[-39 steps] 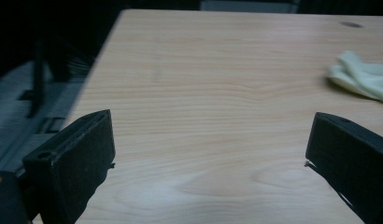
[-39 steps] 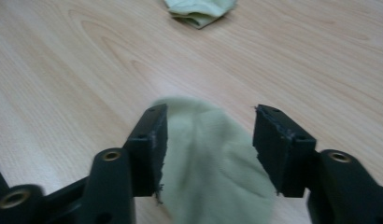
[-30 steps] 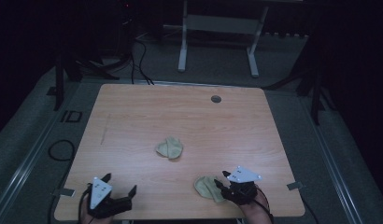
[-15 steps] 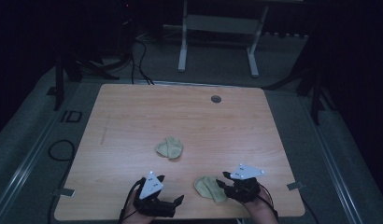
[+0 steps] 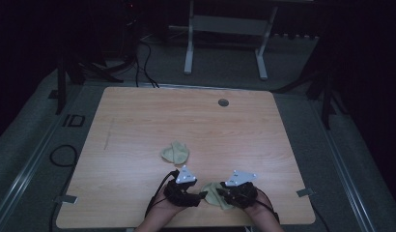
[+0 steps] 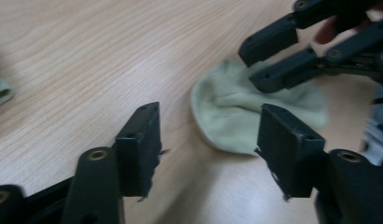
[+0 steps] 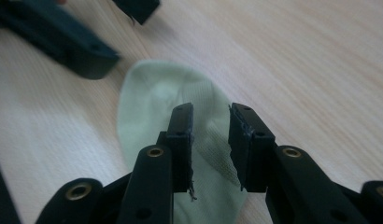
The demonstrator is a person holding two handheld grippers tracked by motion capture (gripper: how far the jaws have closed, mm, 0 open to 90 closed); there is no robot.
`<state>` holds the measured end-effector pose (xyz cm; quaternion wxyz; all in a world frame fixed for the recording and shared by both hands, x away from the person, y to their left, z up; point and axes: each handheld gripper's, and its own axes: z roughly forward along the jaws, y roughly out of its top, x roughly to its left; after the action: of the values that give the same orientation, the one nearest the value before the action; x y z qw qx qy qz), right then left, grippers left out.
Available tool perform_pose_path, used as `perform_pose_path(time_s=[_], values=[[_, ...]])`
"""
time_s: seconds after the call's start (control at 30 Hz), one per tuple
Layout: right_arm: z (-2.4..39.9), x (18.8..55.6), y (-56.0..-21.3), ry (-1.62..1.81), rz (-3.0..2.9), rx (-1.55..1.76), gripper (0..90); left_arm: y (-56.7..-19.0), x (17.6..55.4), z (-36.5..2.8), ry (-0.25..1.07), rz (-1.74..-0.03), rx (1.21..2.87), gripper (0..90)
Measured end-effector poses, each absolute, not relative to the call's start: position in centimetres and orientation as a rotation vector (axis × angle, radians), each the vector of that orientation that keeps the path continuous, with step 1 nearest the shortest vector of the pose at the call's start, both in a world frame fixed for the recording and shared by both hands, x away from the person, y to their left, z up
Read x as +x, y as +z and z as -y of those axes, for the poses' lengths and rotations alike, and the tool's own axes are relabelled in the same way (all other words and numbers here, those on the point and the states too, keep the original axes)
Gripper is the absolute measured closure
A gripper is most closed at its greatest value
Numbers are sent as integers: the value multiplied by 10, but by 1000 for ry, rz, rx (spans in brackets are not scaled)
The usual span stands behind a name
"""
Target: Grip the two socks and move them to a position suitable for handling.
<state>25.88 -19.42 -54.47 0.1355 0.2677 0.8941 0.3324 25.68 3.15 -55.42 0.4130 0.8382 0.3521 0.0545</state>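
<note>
A pale green sock (image 5: 213, 191) lies flat near the table's front edge, between my two grippers. My left gripper (image 5: 195, 196) reaches it from the left. Its jaws have just been closing but stand open, with the sock (image 6: 236, 116) just ahead of the tips and nothing gripped. My right gripper (image 5: 227, 195) comes from the right, low over the sock (image 7: 157, 102). Its jaws have also been closing, and a narrow gap remains with sock fabric showing in it. My right gripper (image 7: 210, 135) faces the left one's fingers (image 7: 68, 42). A second, crumpled sock (image 5: 175, 152) lies mid-table.
The wooden table (image 5: 138, 121) has a round grommet hole (image 5: 223, 102) near its far edge. The table's front edge runs close behind both hands. A white metal frame (image 5: 225, 29) stands on the floor beyond the table.
My left gripper has travelled right along the front edge, from the front left corner up to the near sock. The right gripper has stayed at the sock's right side.
</note>
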Motion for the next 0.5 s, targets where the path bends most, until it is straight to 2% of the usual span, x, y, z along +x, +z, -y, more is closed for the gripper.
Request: perform_pose_path(time_s=[0.1, 0.2, 0.23, 0.27, 0.3, 0.33, 0.4, 0.43, 0.5], values=[[192, 262, -552, 936, -2617, 761, 695, -559, 262, -24, 112, -836, 2171, 472], [192, 263, -552, 929, -2622, 747, 705, -559, 262, -21, 118, -810, 2197, 579], [192, 261, -553, 916, -2614, 731, 746, -560, 263, -19, 108, -794, 2213, 629], [192, 261, -553, 916, -2614, 731, 746, -561, 263, -18, 114, -792, 2222, 629], [191, 260, -553, 905, -2609, 719, 788, -563, 263, -17, 105, -786, 2230, 707], [191, 260, -553, 905, -2609, 719, 788, -564, 263, -16, 103, -783, 2231, 707], [188, 257, -553, 888, -2600, 697, 821, -564, 263, -15, 114, -800, 2229, 796], [186, 255, -553, 863, -2589, 672, 863, -563, 261, -13, 121, -820, 2221, 872], [185, 254, -551, 857, -2585, 678, 879, -561, 260, -14, 130, -815, 2218, 881]])
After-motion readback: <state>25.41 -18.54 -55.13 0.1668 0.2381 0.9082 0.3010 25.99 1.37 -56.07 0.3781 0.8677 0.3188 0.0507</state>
